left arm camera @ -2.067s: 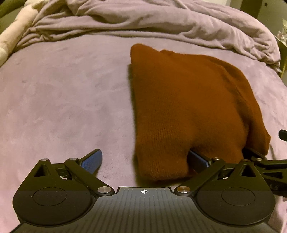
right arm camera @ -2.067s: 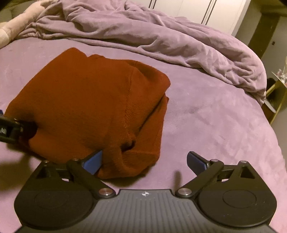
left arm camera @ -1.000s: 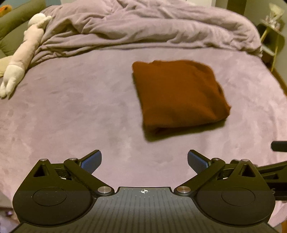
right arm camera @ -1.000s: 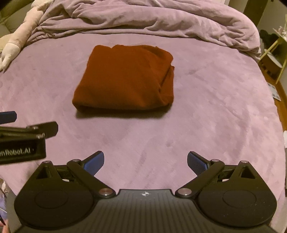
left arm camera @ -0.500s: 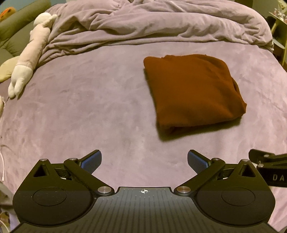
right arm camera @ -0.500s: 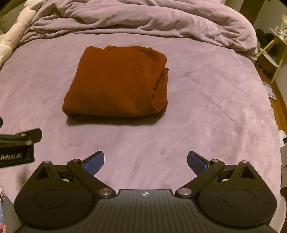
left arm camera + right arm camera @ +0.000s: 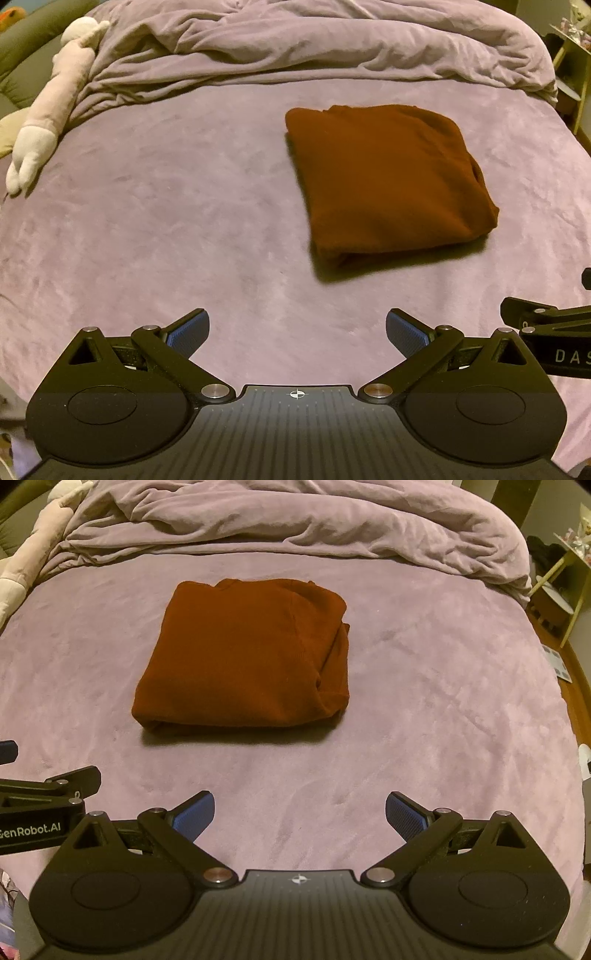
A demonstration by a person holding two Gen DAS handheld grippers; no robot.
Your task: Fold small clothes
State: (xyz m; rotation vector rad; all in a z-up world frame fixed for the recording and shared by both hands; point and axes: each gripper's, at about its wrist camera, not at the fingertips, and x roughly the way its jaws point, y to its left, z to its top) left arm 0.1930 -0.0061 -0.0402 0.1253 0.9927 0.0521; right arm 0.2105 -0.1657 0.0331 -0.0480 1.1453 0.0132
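Observation:
A rust-brown knit garment (image 7: pixel 388 181) lies folded into a compact rectangle on the purple bed cover; it also shows in the right wrist view (image 7: pixel 247 653). My left gripper (image 7: pixel 297 332) is open and empty, held back from the garment's near edge, down and to its left. My right gripper (image 7: pixel 300 814) is open and empty, also short of the garment's near edge. Neither touches the cloth. The right gripper's body shows at the right edge of the left wrist view (image 7: pixel 546 332); the left gripper's body shows at the left edge of the right wrist view (image 7: pixel 44 805).
A rumpled purple duvet (image 7: pixel 314 40) is bunched along the far side of the bed. A pale plush toy (image 7: pixel 51 99) lies at the far left. A small side table (image 7: pixel 557 587) and floor stand beyond the bed's right edge.
Both grippers let go of the garment and drew back from it, open. In the last half second the views have crept slightly closer again. The garment stays folded in place.

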